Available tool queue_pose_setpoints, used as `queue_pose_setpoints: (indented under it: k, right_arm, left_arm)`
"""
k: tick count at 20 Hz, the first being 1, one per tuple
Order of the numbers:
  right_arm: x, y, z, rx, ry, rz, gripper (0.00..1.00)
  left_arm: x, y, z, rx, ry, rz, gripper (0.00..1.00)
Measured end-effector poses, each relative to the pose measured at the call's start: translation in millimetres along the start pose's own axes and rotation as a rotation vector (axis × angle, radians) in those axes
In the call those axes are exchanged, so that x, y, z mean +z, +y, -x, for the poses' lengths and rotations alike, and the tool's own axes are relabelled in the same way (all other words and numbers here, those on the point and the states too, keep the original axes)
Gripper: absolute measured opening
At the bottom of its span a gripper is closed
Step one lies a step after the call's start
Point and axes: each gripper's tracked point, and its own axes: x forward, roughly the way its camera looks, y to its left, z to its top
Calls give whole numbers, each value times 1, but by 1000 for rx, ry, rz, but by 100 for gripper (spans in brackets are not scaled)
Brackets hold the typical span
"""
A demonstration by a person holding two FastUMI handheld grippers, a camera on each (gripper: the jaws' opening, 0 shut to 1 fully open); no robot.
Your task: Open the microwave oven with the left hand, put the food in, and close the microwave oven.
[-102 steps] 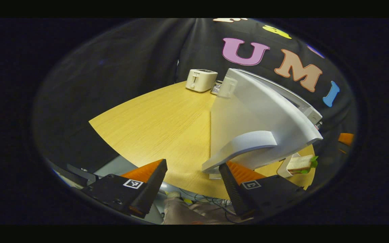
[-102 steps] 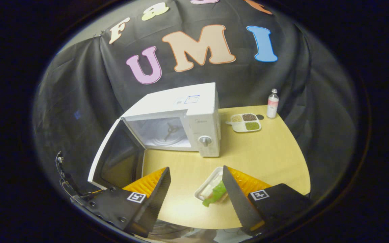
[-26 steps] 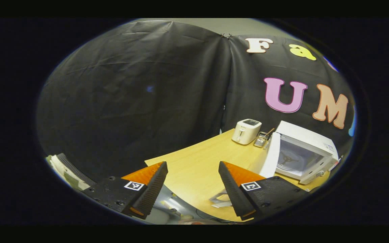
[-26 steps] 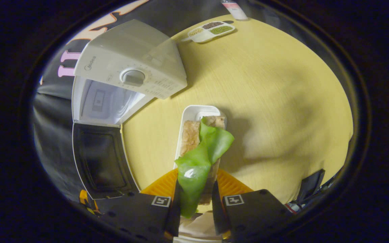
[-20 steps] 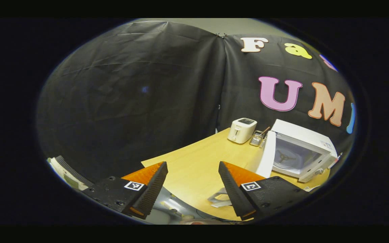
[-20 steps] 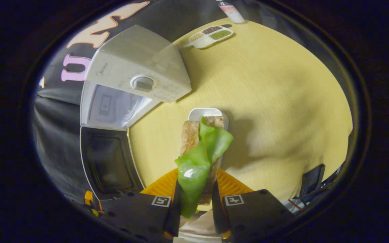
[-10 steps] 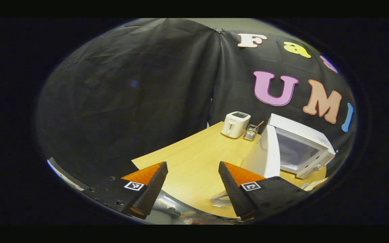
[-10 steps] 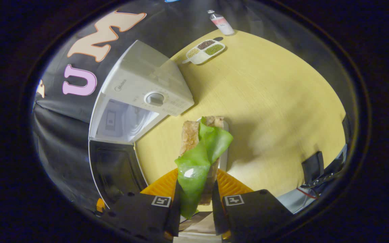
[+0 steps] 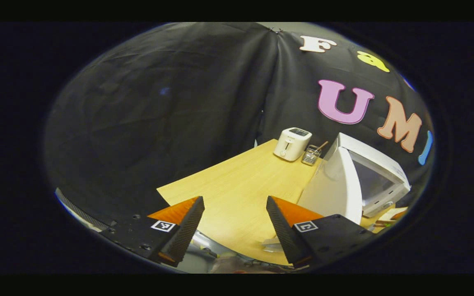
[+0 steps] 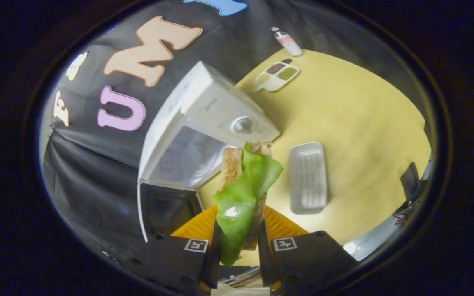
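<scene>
Now sandwich (image 10: 241, 185) clamped in right gripper (image 10: 237, 250), tray (image 10: 307, 177) bare.

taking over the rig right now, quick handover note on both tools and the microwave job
Right tool: shut on the sandwich, held above the table, off its white tray.
Left tool: open, holding nothing, over the near table edge, away from the microwave door.
Microwave: door swung open, cavity bare.
Done: door opened, food picked up.
Left: put the sandwich inside, release it, close the door.
</scene>
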Motion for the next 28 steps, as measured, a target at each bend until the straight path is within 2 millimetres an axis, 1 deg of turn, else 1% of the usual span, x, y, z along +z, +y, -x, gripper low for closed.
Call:
queue_pose_setpoints:
  k: [2,3,4,6,9,11,13,15,17,22,24,25,26,27,28]
  right_arm:
    - [-13,25,-9,55,-16,10,43]
    - [-21,37,-15,78,-17,15,43]
    - [-28,48,-21,101,-16,17,43]
    - [-40,69,-36,138,-18,8,43]
    - [-52,81,-62,128,-4,9,42]
    - [-56,86,-80,115,-7,32,42]
    - [-56,93,-95,117,-13,38,42]
    - [-52,102,-108,127,-29,33,42]
    - [-45,109,-122,127,-45,37,42]
    - [-25,133,-158,147,-92,45,42]
    - [-18,137,-174,128,-122,78,42]
    - [-16,140,-181,122,-134,87,42]
    - [-14,142,-187,119,-147,95,42]
    - [-12,143,-195,114,-156,103,42]
    - [-11,144,-201,108,-161,113,42]
  left_arm:
    - [-4,3,-5,-13,14,-27,89]
    - [-4,7,-6,-20,18,-39,84]
    - [-3,10,-8,-30,20,-45,89]
    - [-6,16,-9,-43,35,-50,89]
    - [-9,25,-13,-41,47,-50,89]
    - [-11,33,-17,-27,53,-56,89]
    - [-10,36,-19,-24,56,-46,89]
    - [-16,38,-20,-25,77,-35,89]
    - [-19,38,-23,-23,93,-24,89]
    - [-22,39,-31,-18,117,-5,89]
    - [-28,37,-32,-25,140,-1,89]
    - [-31,36,-31,-31,152,4,93]
    - [-33,37,-30,-34,163,8,94]
    - [-34,36,-30,-35,168,12,85]
    - [-34,36,-31,-35,169,15,89]
